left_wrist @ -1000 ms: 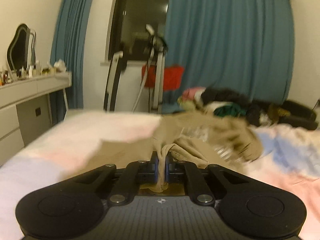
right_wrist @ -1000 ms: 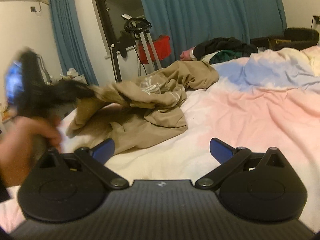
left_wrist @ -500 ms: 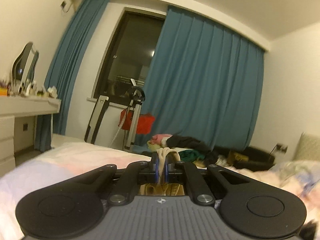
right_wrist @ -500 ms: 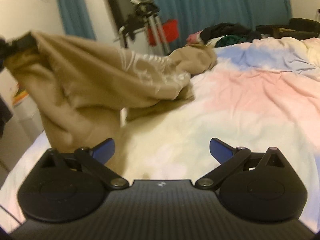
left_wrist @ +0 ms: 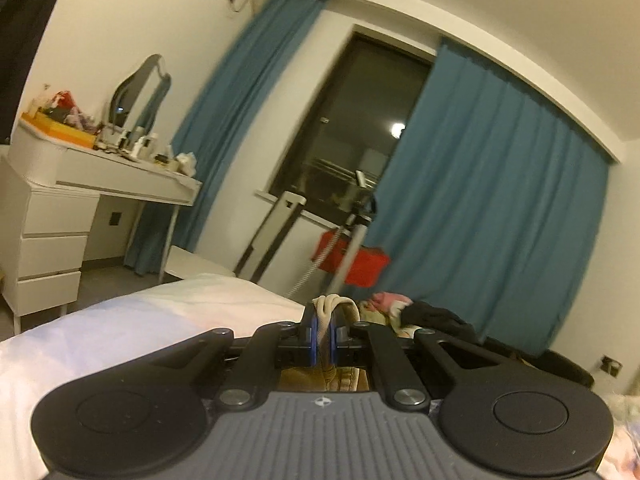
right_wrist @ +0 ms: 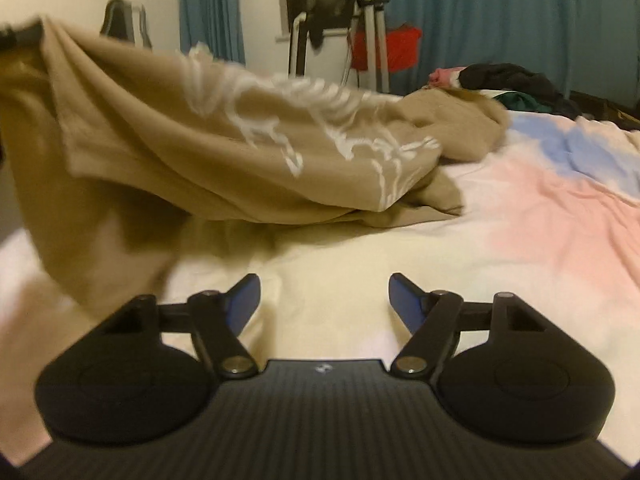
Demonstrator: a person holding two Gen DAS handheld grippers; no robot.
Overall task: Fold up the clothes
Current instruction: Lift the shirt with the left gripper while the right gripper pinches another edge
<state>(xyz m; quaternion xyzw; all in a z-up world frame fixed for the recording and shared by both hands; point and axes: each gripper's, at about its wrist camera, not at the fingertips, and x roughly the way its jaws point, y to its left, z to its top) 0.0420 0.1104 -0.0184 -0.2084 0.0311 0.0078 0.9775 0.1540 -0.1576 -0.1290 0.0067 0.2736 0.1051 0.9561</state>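
A tan garment with a white print [right_wrist: 256, 148] hangs stretched from the upper left down to the bed [right_wrist: 520, 220] in the right wrist view. My left gripper [left_wrist: 325, 330] is shut on a bunched edge of the tan garment [left_wrist: 332, 305] and holds it high above the bed; the rest of the cloth hangs out of its sight. My right gripper [right_wrist: 325, 300] is open and empty, low over the bed in front of the hanging cloth.
A pile of dark and pink clothes [right_wrist: 504, 78] lies at the bed's far end. A tripod stand [right_wrist: 366, 28] with a red item [right_wrist: 386, 50] stands by the blue curtains. A white dresser with a mirror [left_wrist: 80, 184] stands left of the bed.
My left gripper has risen and tilted, lifting the tan garment off the bed. The right gripper's fingers have drawn somewhat closer together but stay open.
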